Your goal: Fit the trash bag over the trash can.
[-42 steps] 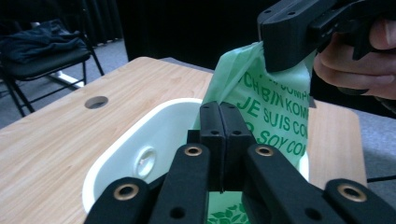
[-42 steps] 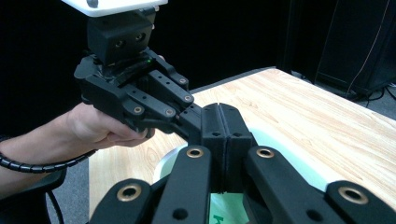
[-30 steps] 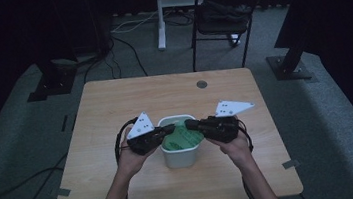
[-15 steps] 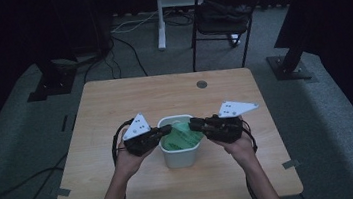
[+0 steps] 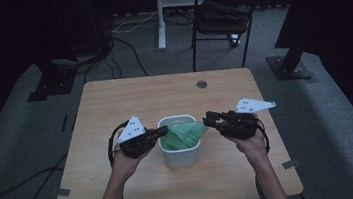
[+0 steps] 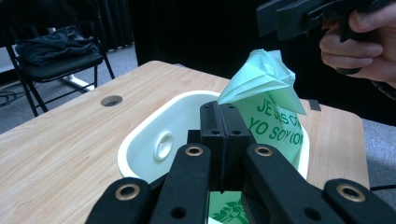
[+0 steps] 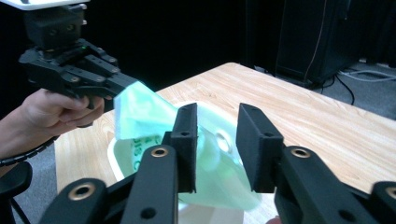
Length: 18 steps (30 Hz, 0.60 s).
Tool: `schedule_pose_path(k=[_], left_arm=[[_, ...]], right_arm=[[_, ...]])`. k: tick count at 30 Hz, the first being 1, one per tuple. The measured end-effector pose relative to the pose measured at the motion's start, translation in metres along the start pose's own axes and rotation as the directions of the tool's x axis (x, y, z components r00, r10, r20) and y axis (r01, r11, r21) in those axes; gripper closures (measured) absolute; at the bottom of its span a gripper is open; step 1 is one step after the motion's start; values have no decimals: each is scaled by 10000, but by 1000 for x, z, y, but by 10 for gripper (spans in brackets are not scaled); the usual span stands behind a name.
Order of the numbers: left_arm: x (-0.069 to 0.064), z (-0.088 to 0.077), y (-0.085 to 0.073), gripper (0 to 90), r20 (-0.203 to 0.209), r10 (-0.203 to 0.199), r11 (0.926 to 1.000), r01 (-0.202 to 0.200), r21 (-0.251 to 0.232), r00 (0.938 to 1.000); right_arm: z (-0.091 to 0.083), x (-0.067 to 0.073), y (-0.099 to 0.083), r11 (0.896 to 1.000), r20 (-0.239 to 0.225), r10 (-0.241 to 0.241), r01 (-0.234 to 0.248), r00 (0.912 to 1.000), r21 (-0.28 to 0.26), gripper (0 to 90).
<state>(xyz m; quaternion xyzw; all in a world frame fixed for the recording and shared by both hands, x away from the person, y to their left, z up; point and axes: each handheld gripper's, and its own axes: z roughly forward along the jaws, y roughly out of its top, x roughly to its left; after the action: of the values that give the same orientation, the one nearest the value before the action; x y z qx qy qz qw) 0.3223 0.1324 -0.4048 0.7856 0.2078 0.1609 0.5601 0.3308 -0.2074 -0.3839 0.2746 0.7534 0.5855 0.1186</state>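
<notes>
High view: left hand-held gripper (image 5: pixel 162 130) clamps green bag (image 5: pixel 184 133); right hand-held gripper (image 5: pixel 207 120) just opened beside bag, empty

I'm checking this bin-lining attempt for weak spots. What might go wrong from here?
1. Only the left gripper is shut on the thin green printed plastic bag; the right gripper has just been opening, nothing pressed between its pads, so that side may sag or slip into the small white plastic bin.
2. The bag is bunched up at its top, not spread over the rim, so it may go in crumpled.
3. Pulling one-sided might tip the light bin.
</notes>
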Motion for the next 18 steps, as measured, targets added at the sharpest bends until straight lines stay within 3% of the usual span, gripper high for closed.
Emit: schedule_pose_path(k=[10,18], left_arm=[[0,-3,1,900,10,-20,9999,20,-141,10000],[0,-4,1,900,-8,-34,9999,34,-163,10000]], right_arm=[[10,-6,-9,9990,148,198,-204,9997,408,655],[19,2,-15,9974,-539,-37,76,9985,719,573]])
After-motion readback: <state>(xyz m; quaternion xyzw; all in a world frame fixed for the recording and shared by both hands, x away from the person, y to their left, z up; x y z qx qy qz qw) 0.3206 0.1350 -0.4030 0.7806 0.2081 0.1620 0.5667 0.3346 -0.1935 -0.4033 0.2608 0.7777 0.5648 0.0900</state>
